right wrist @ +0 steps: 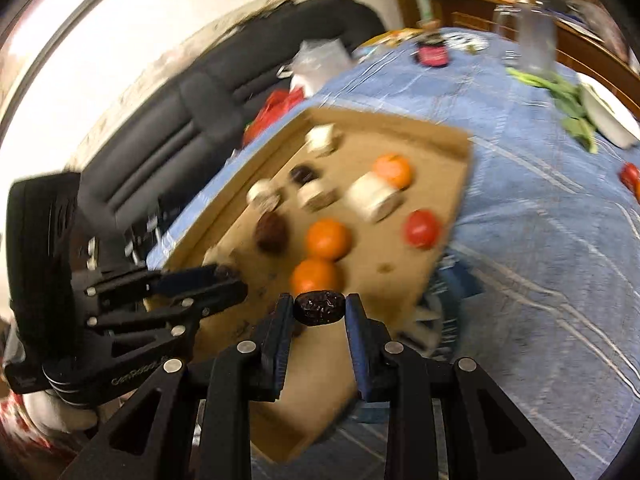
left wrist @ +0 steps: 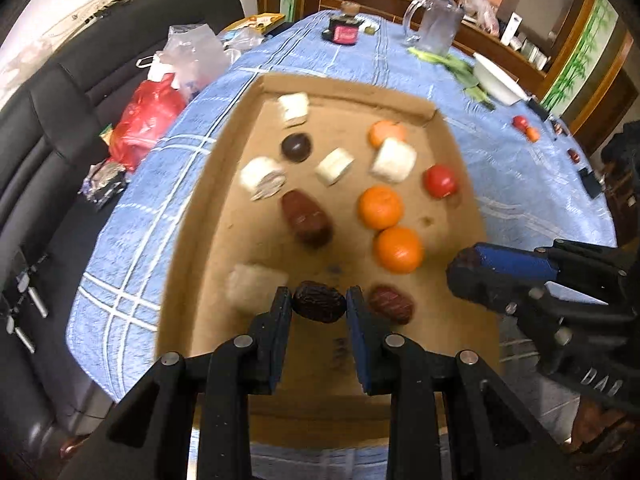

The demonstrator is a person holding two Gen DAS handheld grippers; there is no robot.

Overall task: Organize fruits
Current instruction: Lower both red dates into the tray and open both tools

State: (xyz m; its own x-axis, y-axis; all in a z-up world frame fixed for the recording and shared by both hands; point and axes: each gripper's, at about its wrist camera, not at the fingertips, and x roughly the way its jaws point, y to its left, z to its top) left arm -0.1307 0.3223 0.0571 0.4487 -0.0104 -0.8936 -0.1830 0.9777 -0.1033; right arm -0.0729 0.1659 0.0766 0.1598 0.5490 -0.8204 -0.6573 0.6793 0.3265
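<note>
L tongs [left wrist: 319, 307] clamped on a dark wrinkled date [left wrist: 319, 306], held over the near end of the cardboard tray [left wrist: 352, 90]. R tongs [right wrist: 319, 309] clamped on a second date [right wrist: 319, 307], also above the tray's near end, on its R side; seen side-on from the L cam, dark fruit end just shows at the tip.

Tray sits on the blue-checked surface [left wrist: 280, 56]. Ref = tray:
- near end: another reddish date [left wrist: 390, 304] lying on the cardboard just R of the L tongs; blurry white foam sleeve [left wrist: 256, 284] just L of them.
- mid: two oranges [left wrist: 398, 249] touching, one behind the other; big dark-red fruit [left wrist: 306, 214] to their L; red tomato-like fruit [left wrist: 440, 181] by the R wall.
- far half: third orange [left wrist: 386, 133] touching a white foam sleeve [left wrist: 394, 160]; dark round fruit [left wrist: 296, 147]; three more white sleeves scattered, one near the far L corner.

Off the tray, R side of the surface: small red and orange fruits [left wrist: 526, 127], white bowl [left wrist: 498, 78] w/ greens beside it. Beyond the far end: glass mug [left wrist: 434, 24]. L of the tray: red plastic bag [left wrist: 146, 118] on the black sofa.

R cam blurred, detail poor.
</note>
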